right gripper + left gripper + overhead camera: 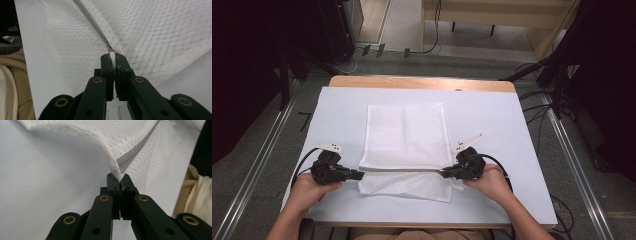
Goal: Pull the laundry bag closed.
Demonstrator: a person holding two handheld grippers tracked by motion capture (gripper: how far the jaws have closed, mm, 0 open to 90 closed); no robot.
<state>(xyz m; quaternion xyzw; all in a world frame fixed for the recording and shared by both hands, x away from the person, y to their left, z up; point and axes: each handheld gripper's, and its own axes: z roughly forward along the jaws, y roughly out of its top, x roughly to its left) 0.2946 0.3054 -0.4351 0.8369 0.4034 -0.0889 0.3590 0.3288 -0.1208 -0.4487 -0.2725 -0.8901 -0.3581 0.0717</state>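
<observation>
We see a white mesh bag (404, 145) — a flat rectangle of open-weave netting with a honeycomb texture — lying in the middle of a pale table (337, 115) whose far edge shows bare wood. A grey zipper (135, 156) runs left to right across the bag's near part, and the mesh is lifted slightly into a ridge along that line; a narrow strip of netting lies flat on the near side of it. The left gripper (360, 175) is at the bag's near left corner, its black jaws clenched on the fabric where the zipper ends; in the left gripper view (119, 178) the mesh rises from the jaw tips in a peaked fold. The right gripper (443, 173) meets the opposite end of the zipper — in the right gripper view (113, 58) its jaws are clamped on a white zipper pull tab (112, 57), just below a small brass-coloured slider (109, 47). Both hands come in from the near edge, the left hand (309, 190) and the right hand (492, 181) each wrapped around a gripper body, tips pointing inward toward one another. A black cable (302, 160) loops from the left gripper over the table.
</observation>
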